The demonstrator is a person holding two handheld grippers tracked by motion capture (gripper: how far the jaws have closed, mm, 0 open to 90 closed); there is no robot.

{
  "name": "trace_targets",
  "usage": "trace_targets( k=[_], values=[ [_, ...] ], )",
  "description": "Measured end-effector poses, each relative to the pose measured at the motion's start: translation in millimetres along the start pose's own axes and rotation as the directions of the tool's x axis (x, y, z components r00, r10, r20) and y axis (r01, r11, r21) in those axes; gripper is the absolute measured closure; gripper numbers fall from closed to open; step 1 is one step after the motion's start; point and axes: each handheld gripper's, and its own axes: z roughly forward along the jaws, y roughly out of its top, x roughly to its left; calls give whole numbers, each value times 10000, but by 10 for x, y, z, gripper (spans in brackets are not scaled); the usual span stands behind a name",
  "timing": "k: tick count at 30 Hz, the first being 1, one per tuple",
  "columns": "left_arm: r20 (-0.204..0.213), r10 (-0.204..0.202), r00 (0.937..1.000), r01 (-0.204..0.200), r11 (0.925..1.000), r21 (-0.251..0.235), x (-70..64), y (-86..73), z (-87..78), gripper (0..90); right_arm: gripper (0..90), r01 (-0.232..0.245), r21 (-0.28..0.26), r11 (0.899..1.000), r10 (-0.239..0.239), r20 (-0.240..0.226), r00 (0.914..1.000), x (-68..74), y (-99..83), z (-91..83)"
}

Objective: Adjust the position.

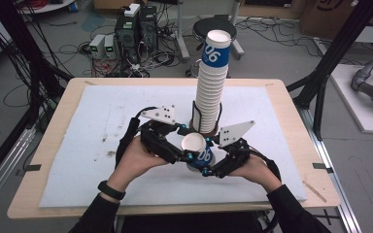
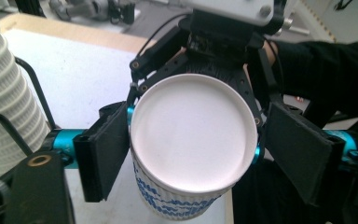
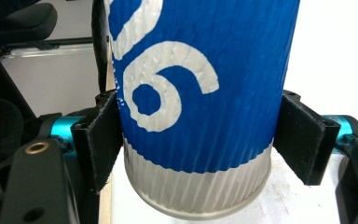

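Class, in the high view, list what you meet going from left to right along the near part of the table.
Watch → left gripper → cup → right gripper

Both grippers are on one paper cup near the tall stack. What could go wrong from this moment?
1. The right gripper has its jaws against the ribbed wall of the blue cup; squeezing harder could dent it.
2. The left gripper sits around the rim; pulling unevenly may tilt the cup or warp the rim.
3. The tall stack in its wire holder stands just behind both grippers; a bump might topple it.
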Motion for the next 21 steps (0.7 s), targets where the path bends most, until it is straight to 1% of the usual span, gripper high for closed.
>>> trace_targets(
  k=[2,4,7,8,10,11,13,15,17,19,21],
  values=[
    [-17,-7,10000,7,9999,126,6,-6,8,256,227,14,-13,10000,-14,-11,10000,0,0,-3],
    [-9,11,10000,-10,9999,129,14,-13,8,290,227,-1,-33,10000,1,-48,10000,2,3,-10],
    [27,85,10000,-85,9998,165,20,-20,13,295,219,-10,49,10000,10,-62,10000,-1,2,-9],
    [40,143,9999,-144,9998,98,23,-23,13,296,206,-19,39,10000,19,-99,9999,-4,1,-7],
    [66,129,9999,-128,9999,-99,28,-28,5,296,188,-189,-53,9998,188,-139,9997,-12,1,-9],
    [84,114,9999,-111,9995,-294,36,-34,-11,296,183,-258,-155,9995,256,-136,9996,-19,2,-17],
    [180,-2,9998,15,9973,-730,50,-47,-39,297,181,-457,-526,9976,449,-164,9989,-36,4,-54],
    [293,-74,9995,112,9912,-1317,64,-61,-85,298,181,-641,-860,9942,618,-295,9977,-50,8,-92],
    [331,-164,9993,222,9833,-1809,71,-69,-117,298,181,-846,-1321,9876,813,-304,9962,-51,13,-145],
    [387,-135,9992,218,9748,-2221,82,-75,-161,299,175,-941,-1769,9797,892,-356,9954,-66,11,-192],
    [418,-140,9990,243,9663,-2564,84,-79,-179,300,170,-1040,-2217,9695,976,-400,9944,-76,7,-231]
  ],
)
